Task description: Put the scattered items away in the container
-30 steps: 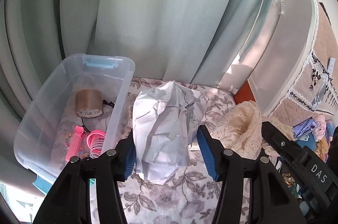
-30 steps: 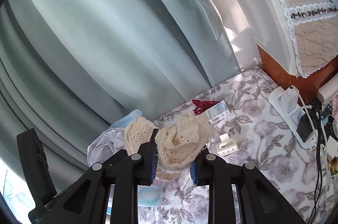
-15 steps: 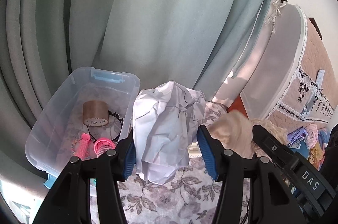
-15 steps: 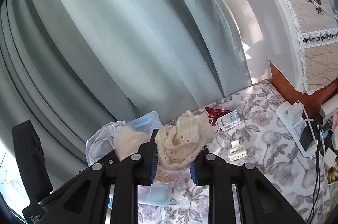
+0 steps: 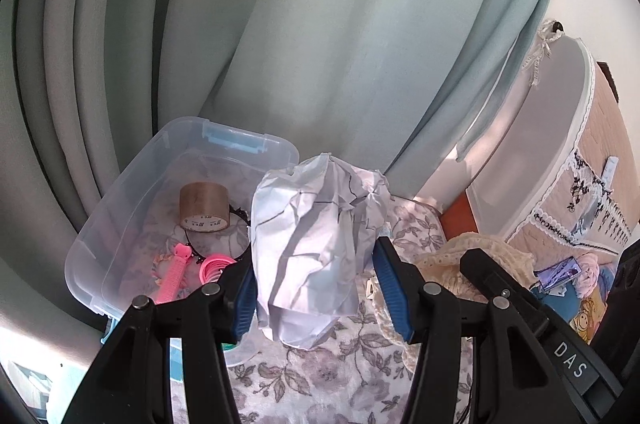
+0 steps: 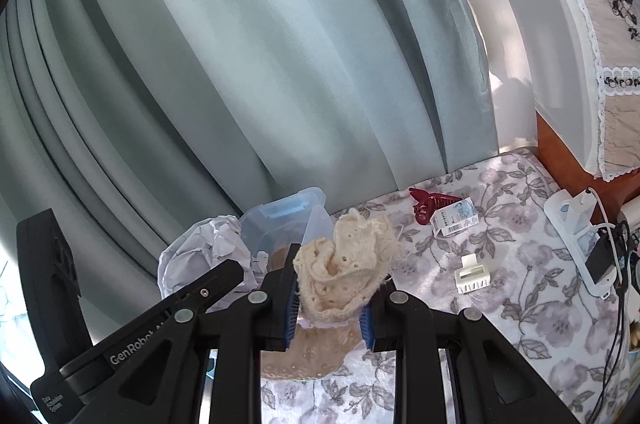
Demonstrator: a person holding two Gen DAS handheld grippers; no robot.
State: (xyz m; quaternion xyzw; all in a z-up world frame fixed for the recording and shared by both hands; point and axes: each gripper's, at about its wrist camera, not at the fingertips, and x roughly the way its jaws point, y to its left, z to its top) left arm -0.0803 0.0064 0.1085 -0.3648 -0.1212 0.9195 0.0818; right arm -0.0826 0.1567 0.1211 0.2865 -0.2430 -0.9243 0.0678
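The left gripper (image 5: 314, 288) is clamped on a ball of crumpled white paper (image 5: 316, 248); both blue pads (image 5: 390, 288) press into its sides, and the paper hangs free above the flowered cloth (image 5: 320, 380) that covers the surface. The right gripper (image 6: 330, 308) is clamped on a bunch of cream crocheted lace (image 6: 346, 264), which swells out above the pads and also hangs a little below them.

In the left wrist view, the clear plastic box (image 5: 120, 208) stands just to the left of the paper, on the far left part of the cloth, close to the pale green curtain (image 5: 320, 44). Inside the box lie a roll of brown tape (image 5: 204, 210), a pink comb (image 5: 174, 274), a pink coil (image 5: 214, 264) and something thin and black that I cannot identify. The lace in the right gripper shows to the right of the paper.

In the right wrist view, the box is beyond the lace, to its left. On the cloth to the right lie a dark red hair clip (image 6: 430, 204), a small white carton (image 6: 456, 218) touching it, and nearer a white hair clip (image 6: 472, 274). At the far right edge there is a white power strip (image 6: 576, 236) with plugs and cables.
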